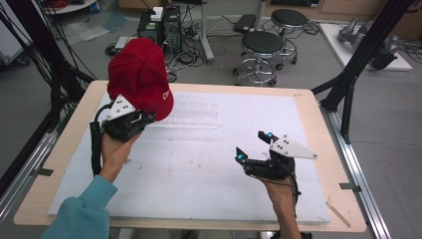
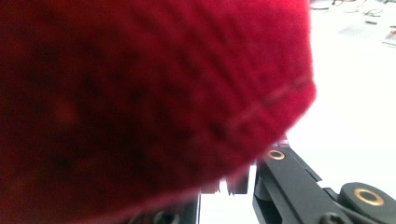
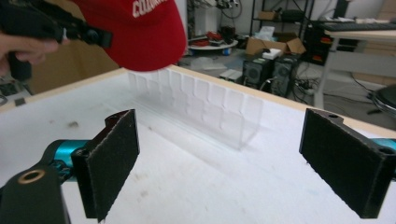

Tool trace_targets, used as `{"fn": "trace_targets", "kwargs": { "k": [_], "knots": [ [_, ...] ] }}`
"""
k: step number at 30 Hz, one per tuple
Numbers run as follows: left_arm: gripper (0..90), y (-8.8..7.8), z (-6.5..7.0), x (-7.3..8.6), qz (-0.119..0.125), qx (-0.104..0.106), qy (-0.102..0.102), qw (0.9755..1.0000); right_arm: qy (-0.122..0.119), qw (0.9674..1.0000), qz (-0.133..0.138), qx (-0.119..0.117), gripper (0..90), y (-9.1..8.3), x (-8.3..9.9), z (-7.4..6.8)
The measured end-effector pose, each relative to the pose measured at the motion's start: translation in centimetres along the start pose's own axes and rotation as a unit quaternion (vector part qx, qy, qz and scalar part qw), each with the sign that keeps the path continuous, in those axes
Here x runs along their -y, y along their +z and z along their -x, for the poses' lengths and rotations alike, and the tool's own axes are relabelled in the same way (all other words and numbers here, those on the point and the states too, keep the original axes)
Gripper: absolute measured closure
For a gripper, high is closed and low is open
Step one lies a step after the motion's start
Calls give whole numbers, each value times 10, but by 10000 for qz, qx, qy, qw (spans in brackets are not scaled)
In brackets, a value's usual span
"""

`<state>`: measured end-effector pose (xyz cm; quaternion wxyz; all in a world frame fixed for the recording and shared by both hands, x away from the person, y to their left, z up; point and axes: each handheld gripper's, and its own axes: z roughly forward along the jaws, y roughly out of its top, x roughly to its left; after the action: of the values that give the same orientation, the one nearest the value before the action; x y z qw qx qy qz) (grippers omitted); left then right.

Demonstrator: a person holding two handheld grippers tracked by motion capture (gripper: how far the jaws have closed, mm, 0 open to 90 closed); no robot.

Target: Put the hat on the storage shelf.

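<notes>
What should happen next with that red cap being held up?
Probably lower the red cap toward the clear plastic rack just beneath it. The left gripper is shut on the cap and holds it above the table, while the right gripper waits open, apart, holding nothing.

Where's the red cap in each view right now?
High view: red cap upper left, held up by the left gripper.
Left gripper view: red cap covers most of the frame.
Right gripper view: top left.
Shared landmark: white table mat.
</notes>
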<state>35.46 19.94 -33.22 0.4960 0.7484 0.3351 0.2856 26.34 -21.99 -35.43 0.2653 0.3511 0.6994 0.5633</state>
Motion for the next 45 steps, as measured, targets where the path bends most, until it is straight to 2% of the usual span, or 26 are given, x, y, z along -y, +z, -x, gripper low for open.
{"fn": "trace_targets", "kwargs": {
  "k": [8,17,22,30,37,40,45],
  "knots": [
    [856,10,-11,5,-201,-221,-24,9996,222,9995,10,211,111,-22,26,16],
    [856,23,-15,11,-391,-387,-23,9985,254,9991,10,352,110,-35,52,24],
    [857,30,-16,14,-517,-459,18,9976,329,9988,26,354,110,-36,65,28],
    [857,36,-15,15,-491,-529,61,9974,266,9989,100,373,110,-33,80,31],
    [857,41,-7,13,-547,-690,271,9957,365,9983,184,417,110,-30,90,33],
    [857,44,-6,13,-535,-713,294,9956,417,9980,210,428,111,-30,93,33],
    [857,44,-7,14,-522,-753,135,9957,455,9979,211,422,110,-30,95,34]
  ]
}}
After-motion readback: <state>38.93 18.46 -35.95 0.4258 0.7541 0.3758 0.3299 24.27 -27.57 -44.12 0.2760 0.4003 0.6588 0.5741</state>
